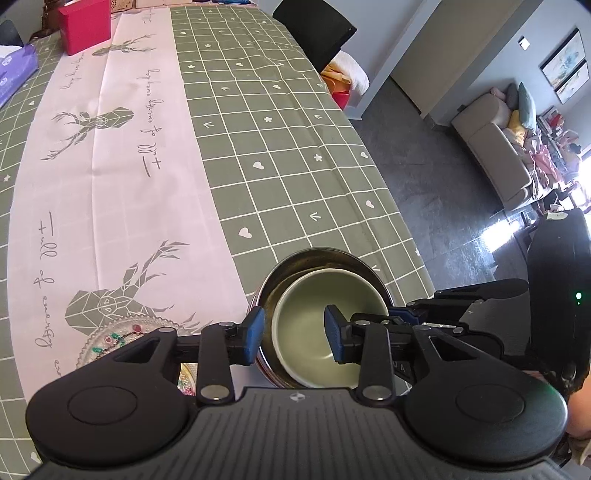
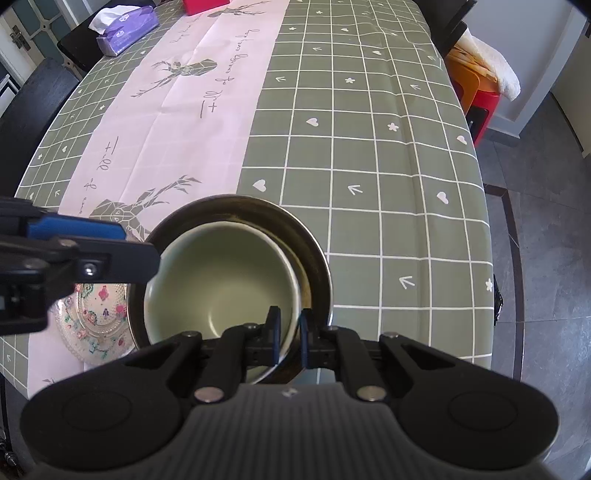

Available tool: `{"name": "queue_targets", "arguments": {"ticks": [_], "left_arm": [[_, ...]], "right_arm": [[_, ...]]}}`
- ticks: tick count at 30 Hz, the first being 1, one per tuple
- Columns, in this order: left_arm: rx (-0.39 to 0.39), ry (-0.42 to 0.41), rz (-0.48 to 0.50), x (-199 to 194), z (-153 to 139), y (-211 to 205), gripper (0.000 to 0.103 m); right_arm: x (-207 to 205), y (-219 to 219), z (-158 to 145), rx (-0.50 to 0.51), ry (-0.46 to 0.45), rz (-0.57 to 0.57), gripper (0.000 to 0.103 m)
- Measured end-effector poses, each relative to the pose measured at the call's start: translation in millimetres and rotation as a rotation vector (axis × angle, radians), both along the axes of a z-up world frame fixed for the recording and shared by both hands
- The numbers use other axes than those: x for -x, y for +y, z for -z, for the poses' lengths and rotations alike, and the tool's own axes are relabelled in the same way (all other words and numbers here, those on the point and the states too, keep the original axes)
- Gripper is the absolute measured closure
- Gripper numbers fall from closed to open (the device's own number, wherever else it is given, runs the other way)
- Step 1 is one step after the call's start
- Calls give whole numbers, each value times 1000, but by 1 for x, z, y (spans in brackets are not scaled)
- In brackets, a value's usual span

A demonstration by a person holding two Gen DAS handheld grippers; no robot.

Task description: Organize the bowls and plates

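A pale green bowl [image 1: 314, 332] [image 2: 221, 280] sits off-centre inside a larger steel bowl [image 1: 317, 256] [image 2: 266, 210] on the checked tablecloth. My left gripper [image 1: 293, 334] is open and straddles the bowls' left walls, one blue pad outside the steel bowl and one inside the green bowl, neither pressing. From the right wrist view, one of its fingers [image 2: 74, 227] reaches in from the left. My right gripper [image 2: 290, 339] [image 1: 397, 314] is shut on the green bowl's near rim. A patterned glass plate [image 1: 122, 332] [image 2: 92, 317] lies just left of the bowls.
A red box [image 1: 85, 26] and a purple tissue pack [image 1: 14, 70] [image 2: 125, 29] stand at the table's far end. The table edge [image 2: 480, 206] runs close on the right, with a black chair [image 1: 314, 29] and an orange-red stool [image 2: 476, 92] beyond it.
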State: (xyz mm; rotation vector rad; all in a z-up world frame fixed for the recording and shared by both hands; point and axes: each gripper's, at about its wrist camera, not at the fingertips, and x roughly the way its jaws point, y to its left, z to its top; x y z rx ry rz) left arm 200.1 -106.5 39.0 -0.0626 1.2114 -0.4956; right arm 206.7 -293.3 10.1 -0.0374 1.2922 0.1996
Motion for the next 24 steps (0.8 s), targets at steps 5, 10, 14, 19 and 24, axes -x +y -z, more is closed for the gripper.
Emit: {"name": "queue_targets", "arguments": {"ticks": [5,10,14,19,24], "left_arm": [[-22,-24,6,4,5,5,59],[-19,-25,12,7,7,12,56],[-12,-48,12,9,3,16,49],[3,-90,33,15,-1,18,39],[23,-128,51,20,-3,19,37]], "right_arm": [[2,6,-2,35,-3,-30,94],[3,7,-11,67,-31,-52,93],[2,5,-20,66,-52,-47,93],[7,2,-38,77,-126,-47,55],[13,-9,-53,43,-182,-18,34]]}}
